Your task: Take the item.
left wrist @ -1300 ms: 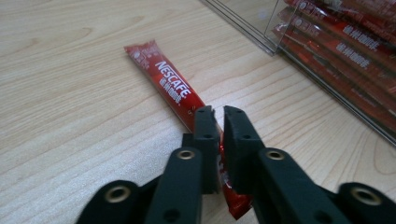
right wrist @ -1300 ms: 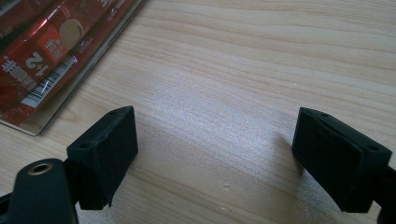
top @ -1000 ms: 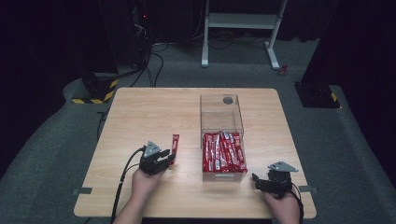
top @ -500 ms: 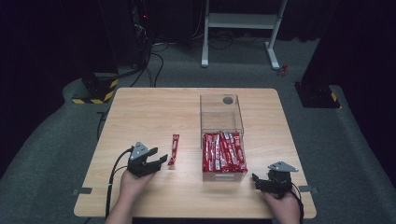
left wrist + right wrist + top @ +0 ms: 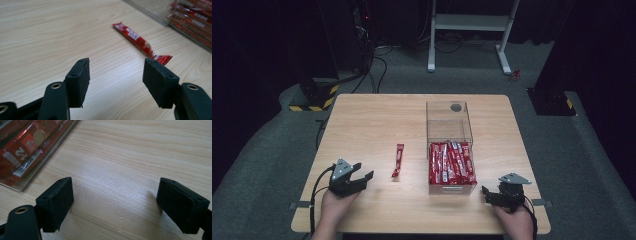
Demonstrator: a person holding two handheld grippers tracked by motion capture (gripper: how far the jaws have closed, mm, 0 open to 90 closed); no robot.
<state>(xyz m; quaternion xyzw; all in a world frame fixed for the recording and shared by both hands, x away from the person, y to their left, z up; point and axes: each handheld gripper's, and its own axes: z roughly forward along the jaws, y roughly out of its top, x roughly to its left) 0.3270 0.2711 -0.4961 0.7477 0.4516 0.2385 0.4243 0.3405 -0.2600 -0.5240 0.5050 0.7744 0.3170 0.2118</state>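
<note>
One wooden table (image 5: 377,120) carries everything, and the clear plastic box (image 5: 449,120) stands on its right half, its near end packed with red snack sticks (image 5: 451,162). Neither has shifted since the earlier high views. A single red packet (image 5: 398,160) lies flat on the bare wood just left of the box, apart from it, in the place where it lay half a second ago; a second ago the left gripper (image 5: 359,177) was right beside its near end.

That left gripper now sits nearer the table's left edge and near corner, well clear of the packet, having drawn away to the left. Its jaws have just been opening and now stand spread with nothing between them; in the left gripper view the packet (image 5: 141,42) lies on the wood beyond the black pads (image 5: 81,77).

Over at the near right corner the right gripper (image 5: 492,192) rests where it was, jaws released and wide over bare wood, with the box corner (image 5: 27,177) just beside its pad.
</note>
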